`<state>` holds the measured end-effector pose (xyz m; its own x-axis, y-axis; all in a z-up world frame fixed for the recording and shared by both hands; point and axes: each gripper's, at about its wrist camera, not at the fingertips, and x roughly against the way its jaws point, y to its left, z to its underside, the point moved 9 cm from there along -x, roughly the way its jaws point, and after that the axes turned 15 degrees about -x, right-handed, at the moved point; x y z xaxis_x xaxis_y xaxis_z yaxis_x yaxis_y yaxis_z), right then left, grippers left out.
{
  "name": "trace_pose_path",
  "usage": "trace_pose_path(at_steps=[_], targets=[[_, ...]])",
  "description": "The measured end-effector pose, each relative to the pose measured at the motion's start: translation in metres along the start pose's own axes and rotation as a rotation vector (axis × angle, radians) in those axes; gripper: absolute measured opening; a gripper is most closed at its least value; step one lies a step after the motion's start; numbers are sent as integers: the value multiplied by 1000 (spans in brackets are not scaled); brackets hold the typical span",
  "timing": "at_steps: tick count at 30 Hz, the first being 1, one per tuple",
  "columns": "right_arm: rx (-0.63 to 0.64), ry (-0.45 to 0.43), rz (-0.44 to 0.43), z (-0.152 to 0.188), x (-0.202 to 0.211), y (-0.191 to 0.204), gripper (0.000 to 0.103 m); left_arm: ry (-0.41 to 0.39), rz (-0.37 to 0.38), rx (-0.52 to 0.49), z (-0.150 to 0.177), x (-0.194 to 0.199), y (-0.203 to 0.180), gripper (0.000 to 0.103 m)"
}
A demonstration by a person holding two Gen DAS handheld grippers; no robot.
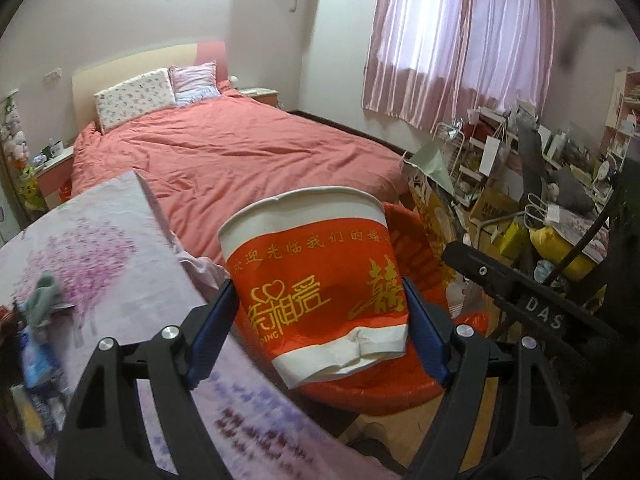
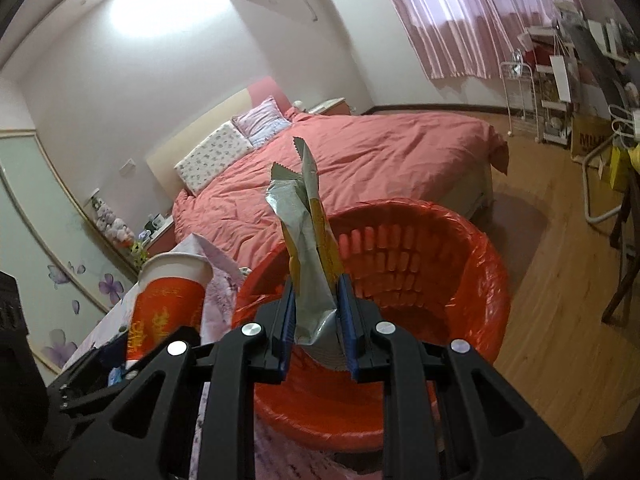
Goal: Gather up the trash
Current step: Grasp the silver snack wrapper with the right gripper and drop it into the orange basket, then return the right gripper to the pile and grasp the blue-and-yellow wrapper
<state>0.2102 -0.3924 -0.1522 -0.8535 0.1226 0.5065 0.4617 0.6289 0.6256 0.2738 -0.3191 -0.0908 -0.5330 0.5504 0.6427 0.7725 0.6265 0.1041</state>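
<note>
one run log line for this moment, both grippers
left gripper: shut on paper cup | right gripper: shut on snack wrapper, above red-lined trash basket | neither dropped yet

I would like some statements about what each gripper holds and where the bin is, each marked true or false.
1. The left gripper holds a red and white paper cup between its fingers. True.
2. The right gripper is empty. False: it is shut on a crumpled silver and yellow wrapper.
3. The orange bin is lined with an orange plastic bag. True.
4. The wrapper already lies at the bottom of the bin. False: it is held above the bin's opening.
5. The bed has a blue cover. False: the cover is salmon pink.
</note>
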Motion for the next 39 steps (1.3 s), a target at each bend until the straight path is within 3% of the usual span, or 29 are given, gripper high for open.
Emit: trace_pose_path(at_steps=[5,9,22,29,39], targets=[[-12,8,21,-5,-5,-13,41,67,0,25,11,-25,7,82],[-16,5,34,-2,-1,-15,45,84,-16,24,17,-28,12,83],[99,-15,40,7,13,25,52,79,-175,17,47,31,54,83],[200,26,-2,38,17,69,52,76,-275,66,77,82,101,83],[363,180,-70,123,0,135,52,98,-447,201,145,160,182,84]])
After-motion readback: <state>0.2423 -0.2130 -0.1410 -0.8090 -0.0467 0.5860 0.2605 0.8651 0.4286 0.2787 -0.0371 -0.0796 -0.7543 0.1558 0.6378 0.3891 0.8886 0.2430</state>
